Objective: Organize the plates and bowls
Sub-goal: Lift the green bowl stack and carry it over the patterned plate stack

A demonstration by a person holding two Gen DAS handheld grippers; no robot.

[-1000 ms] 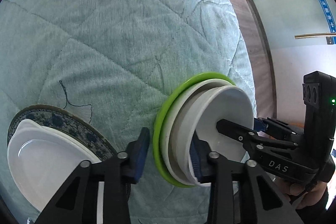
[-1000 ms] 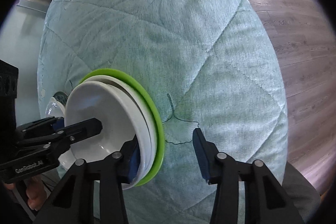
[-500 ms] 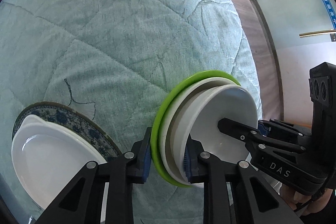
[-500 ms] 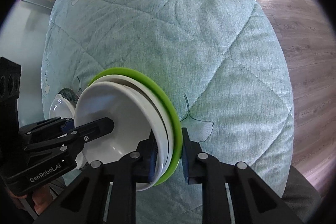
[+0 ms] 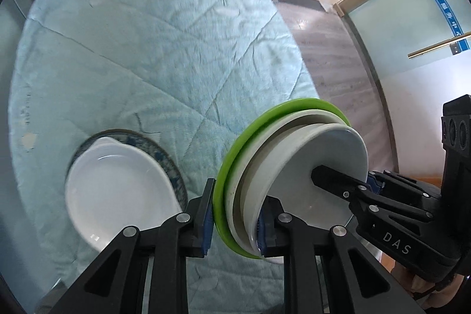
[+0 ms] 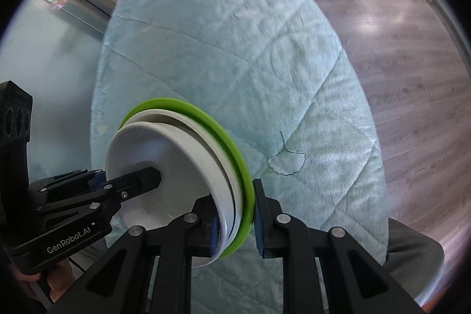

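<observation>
the stack of dishes (image 5: 294,167) (image 6: 182,167) is seen held up off the worktop (image 5: 147,49) (image 6: 235,49), at about 4 o'clock in the left wrist view and 8 o'clock in the right one. it's made up of a green plate (image 5: 226,178) (image 6: 232,143) at the bottom, a white plate on that, and white bowls nested on top.

the stack's rim is pinched from both sides: the left gripper (image 5: 235,221) (image 6: 129,184) is clamped on one edge, and the right gripper (image 6: 235,221) (image 5: 341,181) is clamped on the opposite edge, so both sets of fingers are closed on the stack.

further out at 8 o'clock in the left view, a white dish (image 5: 117,193) is sat on a blue patterned plate (image 5: 164,155) on the quilted teal cloth. wood floor (image 6: 412,78) is seen past the worktop.
</observation>
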